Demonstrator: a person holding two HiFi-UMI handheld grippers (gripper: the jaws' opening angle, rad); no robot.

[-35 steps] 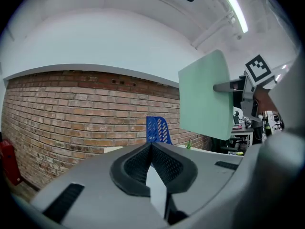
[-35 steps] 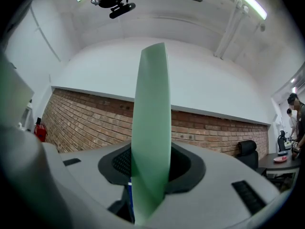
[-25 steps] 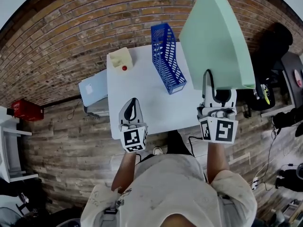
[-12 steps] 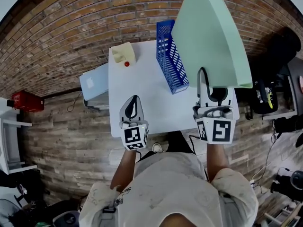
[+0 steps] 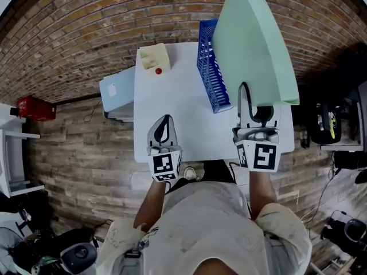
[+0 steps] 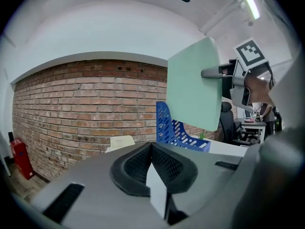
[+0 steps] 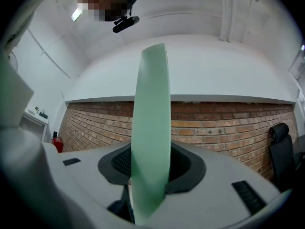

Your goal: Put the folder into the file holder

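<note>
My right gripper (image 5: pixel 248 93) is shut on the lower edge of a pale green folder (image 5: pixel 252 39) and holds it upright in the air above the right side of the white table (image 5: pixel 172 96). In the right gripper view the folder (image 7: pixel 151 128) stands edge-on between the pads. The blue mesh file holder (image 5: pixel 211 67) stands on the table just left of the folder, which overlaps its right side. My left gripper (image 5: pixel 164 124) hovers over the table's near edge, shut and empty. The left gripper view shows the folder (image 6: pixel 193 89) above the file holder (image 6: pixel 176 130).
A beige box (image 5: pixel 155 59) with a small red object sits at the table's far left corner. A pale blue-grey cabinet (image 5: pixel 117 90) stands against the table's left side. A red extinguisher (image 5: pixel 35 106) is far left. A dark office chair (image 5: pixel 330 119) is right of the table.
The folder has moved left toward the file holder and now overlaps its right side. The left gripper has stayed about where it was.
</note>
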